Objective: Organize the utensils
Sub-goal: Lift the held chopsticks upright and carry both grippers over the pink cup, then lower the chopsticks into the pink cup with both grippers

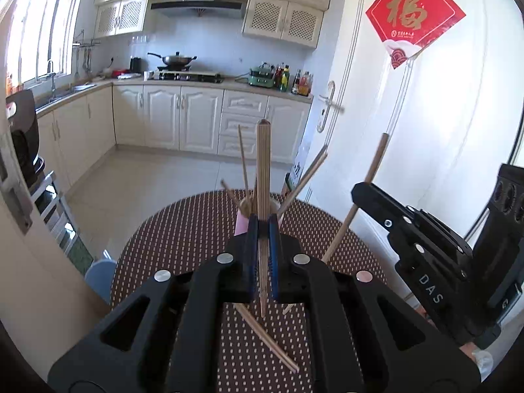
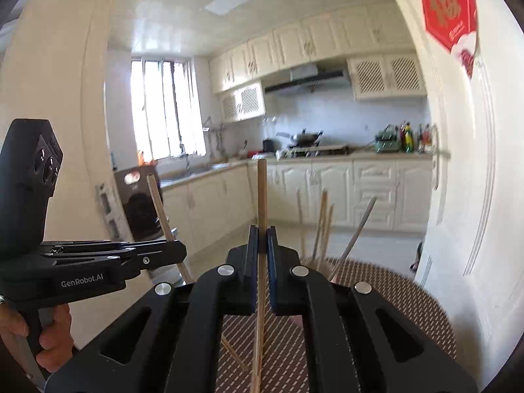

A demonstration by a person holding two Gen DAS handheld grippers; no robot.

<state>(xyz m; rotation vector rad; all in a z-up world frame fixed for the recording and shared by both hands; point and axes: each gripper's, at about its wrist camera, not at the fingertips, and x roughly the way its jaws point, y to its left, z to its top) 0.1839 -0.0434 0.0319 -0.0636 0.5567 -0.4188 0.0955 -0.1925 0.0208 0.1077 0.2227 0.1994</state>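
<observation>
Clamping a ribbed wooden chopstick (image 1: 262, 177) between its blue pads, the left gripper (image 1: 262, 226) holds it upright, the stick running up past the fingertips and down below them toward the dotted brown table mat (image 1: 183, 229). Just beyond those jaws stands a pink utensil holder (image 1: 241, 222) with several other chopsticks fanning out of it; its body is mostly hidden by the fingers. A loose pair of chopsticks (image 1: 267, 339) lies flat on the mat near the camera, under the gripper.

Over on the right, the right gripper (image 2: 262, 232) is likewise closed on a second chopstick (image 2: 261, 196), held near vertical through the middle of its jaws; in the left wrist view that stick (image 1: 366, 183) slants up and to the right.

Readable writing: "DAS" on the right gripper's body (image 1: 429, 290), "GenRobot.AI" on the left gripper's side (image 2: 82, 283), and a gold "福" character on the red diamond poster (image 1: 414, 13) hanging on the white door (image 1: 425, 131) at far right.
</observation>
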